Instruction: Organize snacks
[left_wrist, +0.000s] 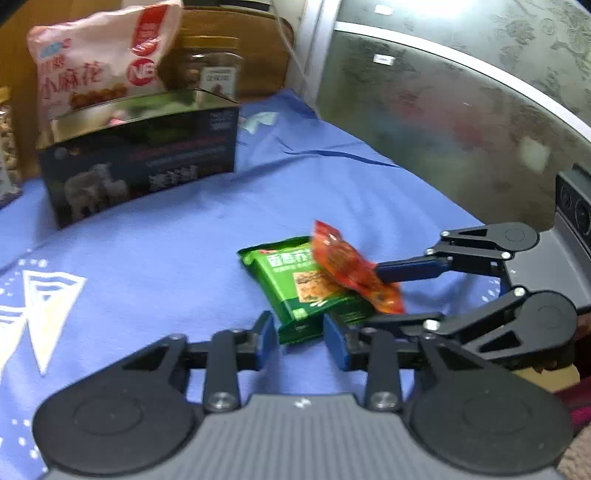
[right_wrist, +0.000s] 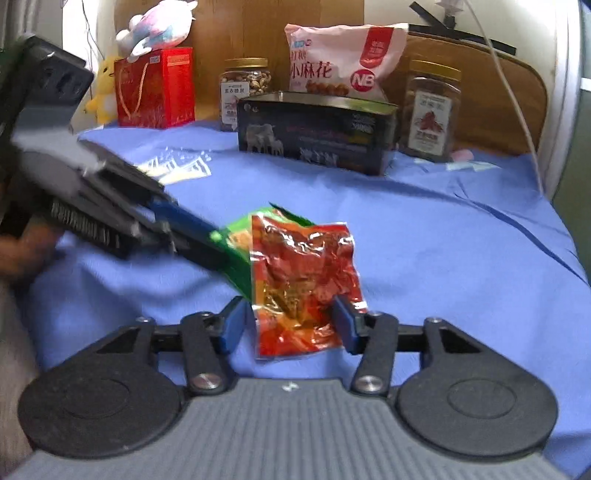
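Place: a bed covered with a blue sheet (right_wrist: 424, 236); the snacks lie on it near its middle.
Green packet (left_wrist: 295, 284): lies flat on the sheet, label up, its near edge between the fingers of the left tool (left_wrist: 300, 338).
Red packet (right_wrist: 303, 280): a crinkled foil pouch, tilted up off the sheet and overlapping the green packet's far right corner.
Left tool: jaws apart; the pads sit either side of the green packet's near edge and I see no pressing on it.
Right tool (right_wrist: 290, 326): jaws apart around the red packet's lower end; the right pad looks to touch the foil, the left stands clear, so this reads as no firm grip.
Box (right_wrist: 317, 133): a dark open-topped carton at the back of the bed, well apart from both packets; probably where loose snacks go.
Backdrop: a large pink bag (right_wrist: 343, 62) stands behind the box, with a nut jar (right_wrist: 245, 92) to its left and a second jar (right_wrist: 432, 110) to its right.
Handling, green packet: light, puffed and soft; likely to crush if squeezed mid-body, so the flat sealed edge is the better hold.
Handling, red packet: light, glossy foil, likely slippery and floppy; pinch the crimped seam at the end.
Risk: the overlap means lifting one packet may drag the other along.
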